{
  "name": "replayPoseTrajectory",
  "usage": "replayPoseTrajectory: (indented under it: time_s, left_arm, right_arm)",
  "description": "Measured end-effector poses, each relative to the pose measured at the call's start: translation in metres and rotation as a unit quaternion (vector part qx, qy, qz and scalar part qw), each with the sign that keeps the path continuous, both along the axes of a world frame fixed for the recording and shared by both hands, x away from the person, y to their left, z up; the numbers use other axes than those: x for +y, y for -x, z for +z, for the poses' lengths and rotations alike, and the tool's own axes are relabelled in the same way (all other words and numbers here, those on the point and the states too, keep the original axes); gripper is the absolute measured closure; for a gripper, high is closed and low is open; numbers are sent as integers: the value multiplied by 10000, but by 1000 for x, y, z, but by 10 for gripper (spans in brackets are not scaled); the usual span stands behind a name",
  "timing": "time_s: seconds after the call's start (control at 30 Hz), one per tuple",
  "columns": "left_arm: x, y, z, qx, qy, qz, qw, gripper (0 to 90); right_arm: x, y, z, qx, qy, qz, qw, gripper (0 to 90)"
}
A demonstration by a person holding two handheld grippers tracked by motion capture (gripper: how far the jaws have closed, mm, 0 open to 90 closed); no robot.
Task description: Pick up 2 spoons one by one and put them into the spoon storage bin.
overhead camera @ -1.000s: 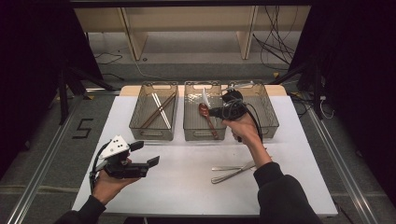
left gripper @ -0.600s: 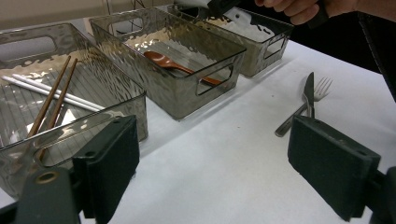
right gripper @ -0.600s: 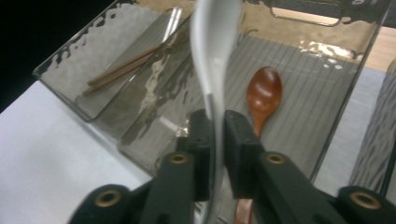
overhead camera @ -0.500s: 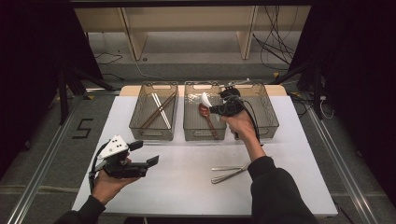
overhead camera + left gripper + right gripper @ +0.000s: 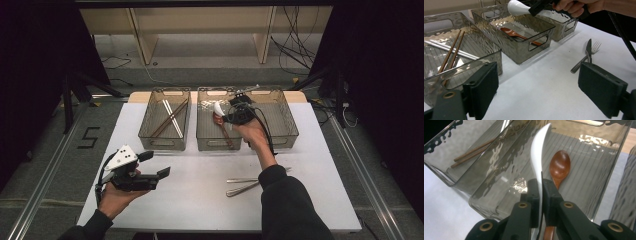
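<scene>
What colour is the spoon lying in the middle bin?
Reddish brown, the wooden spoon; clearest in the right gripper view.

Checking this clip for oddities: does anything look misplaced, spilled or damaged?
Nothing stands out. The white spoon is clamped in the right gripper above the middle bin, where a brown spoon lies. A fork and knife lie crossed on the table.

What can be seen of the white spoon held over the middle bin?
The white spoon is glossy and smooth, ceramic or plastic by its look, with a deep rounded bowl and a short curved handle. The right gripper is shut on its handle, and nothing else touches it. It hangs in the air above the middle bin, turned edge-on in the right gripper view, bowl pointing away from the hand. Beneath it a brown wooden spoon lies on the bin's ribbed floor.
</scene>
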State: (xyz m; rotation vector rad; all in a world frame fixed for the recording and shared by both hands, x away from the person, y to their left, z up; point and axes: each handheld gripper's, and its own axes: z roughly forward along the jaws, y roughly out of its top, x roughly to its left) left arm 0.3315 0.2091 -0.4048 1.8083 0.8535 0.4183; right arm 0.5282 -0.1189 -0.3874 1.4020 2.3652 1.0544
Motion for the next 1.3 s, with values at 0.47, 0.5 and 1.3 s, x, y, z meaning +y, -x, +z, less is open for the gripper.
replayPoseTrajectory:
  time_s: [0.47,0.5,1.3]
  left_arm:
    - [0,1,0,5,3,-15,10000,163]
    - [0,0,0,2,13,-14,10000,163]
    - [0,1,0,-3,-3,34,10000,162]
  right_arm:
    - [18,-6,-4,0,178,109,9998,644]
    - [17,-5,-3,-31,145,125,9998,627]
    - [-36,72,31,-393,-53,1051,9937,356]
